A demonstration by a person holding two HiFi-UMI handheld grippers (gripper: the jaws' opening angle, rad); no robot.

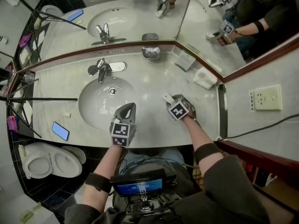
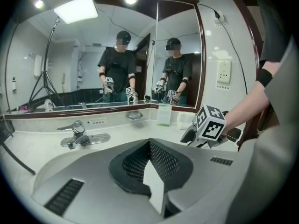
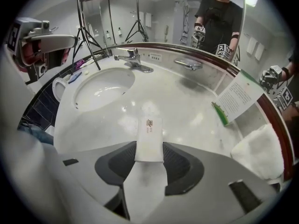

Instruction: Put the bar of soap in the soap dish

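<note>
While the soap dish (image 1: 151, 54) sits apart, right claw (image 3: 149, 147) grips the soap bar (image 3: 150, 130), left claw (image 2: 149, 146) closed empty.

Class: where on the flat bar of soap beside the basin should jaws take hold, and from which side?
Across its short width, on the two long edges, from above. The bar of soap lies flat on the counter, narrow enough to span; the jaws of the right gripper press those edges.

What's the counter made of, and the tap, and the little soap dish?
Counter: looks like polished pale marble or a similar stone, faintly veined and mirroring the lights.
Tap: shiny chromed metal, with mirror-bright reflections.
Soap dish: probably silvery metal too, though it is small here.
</note>
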